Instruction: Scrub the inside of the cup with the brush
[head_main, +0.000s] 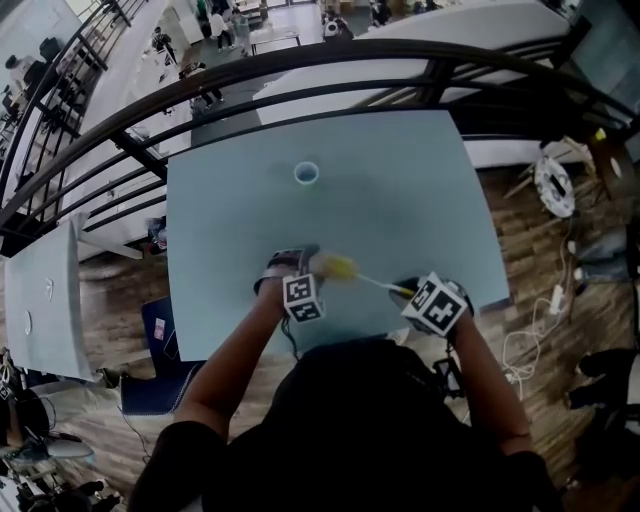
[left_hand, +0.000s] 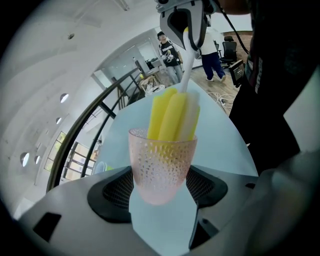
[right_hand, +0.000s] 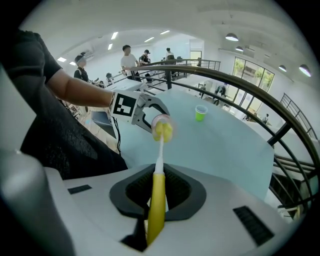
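My left gripper (left_hand: 161, 190) is shut on a clear pink dimpled cup (left_hand: 162, 167), held above the near part of the table (head_main: 420, 200). A brush with a yellow handle (right_hand: 157, 210) and a thin white stem is clamped in my right gripper (right_hand: 159, 197), which is shut on the handle. Its yellow and white sponge head (left_hand: 172, 117) sits inside the cup's mouth. In the head view the left gripper (head_main: 297, 278) and right gripper (head_main: 425, 298) face each other, joined by the brush (head_main: 352, 271). The cup (right_hand: 161, 121) shows end-on in the right gripper view.
A small green cup (head_main: 306, 174) stands at the far middle of the pale blue table. A dark curved railing (head_main: 300, 75) runs beyond the table's far edge. Cables and a white object (head_main: 553, 185) lie on the wooden floor to the right.
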